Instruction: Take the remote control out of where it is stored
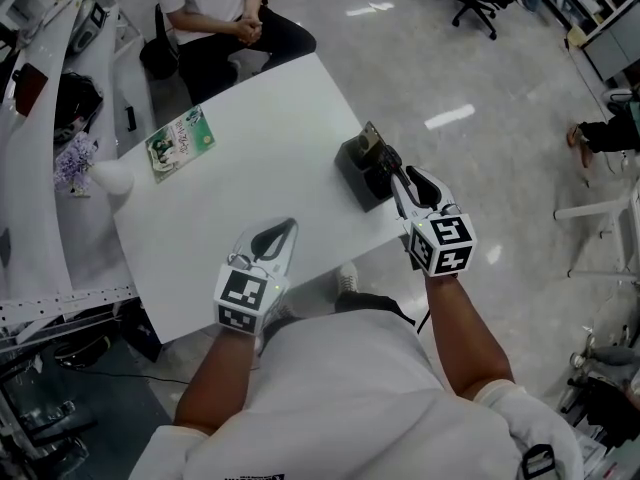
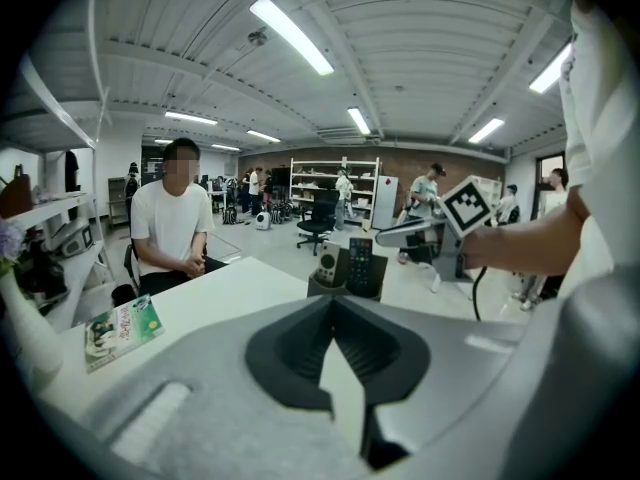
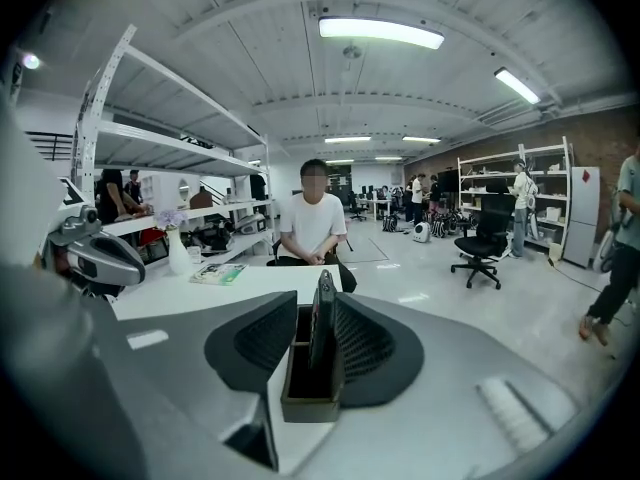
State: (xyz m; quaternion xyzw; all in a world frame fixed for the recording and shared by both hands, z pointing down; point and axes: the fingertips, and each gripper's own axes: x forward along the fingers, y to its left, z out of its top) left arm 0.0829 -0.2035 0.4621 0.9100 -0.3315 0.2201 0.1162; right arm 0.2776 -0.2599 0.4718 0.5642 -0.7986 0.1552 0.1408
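**Head view.**
- One white bench [image 1: 260,183] is listed.
- One dark holder [image 1: 356,175] is placed at its 3 o'clock edge.
- The right tongs [image 1: 390,166] are held over the holder from 5 o'clock.
- The left tongs [image 1: 285,230] are held at 6 o'clock above bare bench, well apart from the holder.
- One booklet [image 1: 181,143] is laid at 10 o'clock and one white vase [image 1: 108,176] at 9 o'clock.
- One seated person [image 1: 220,8] is noted at 12 o'clock.

**Left gripper view.**
- The left tongs are seen clenched, tips together, with nothing between them.
- Two remotes are counted upright in the holder, at 12 o'clock beyond the tips.
- These are one pale remote control [image 2: 328,264] and, just beside it at 3 o'clock, one black remote control [image 2: 361,264].

**Right gripper view.**
- The right tongs are seen released, with the jaws standing apart.
- The holder and the black remote control [image 3: 322,317], seen edge-on, are framed between them.
- The remote lies near the 3 o'clock pad, and no pressing is made out.
- The task's thing is therefore judged to be still stowed in the holder.

**Handling note.**
- The step in hand is judged to be the grasp.
- The pads are best closed on the remote's flat faces, above the holder's rim.
- The holder's wall is best kept out of the pinch.
- The lift is best made straight up along the slot, so that the holder is not dragged or tipped off the near edge.
- The holder might be steadied by the left tongs if it rises with the remote.
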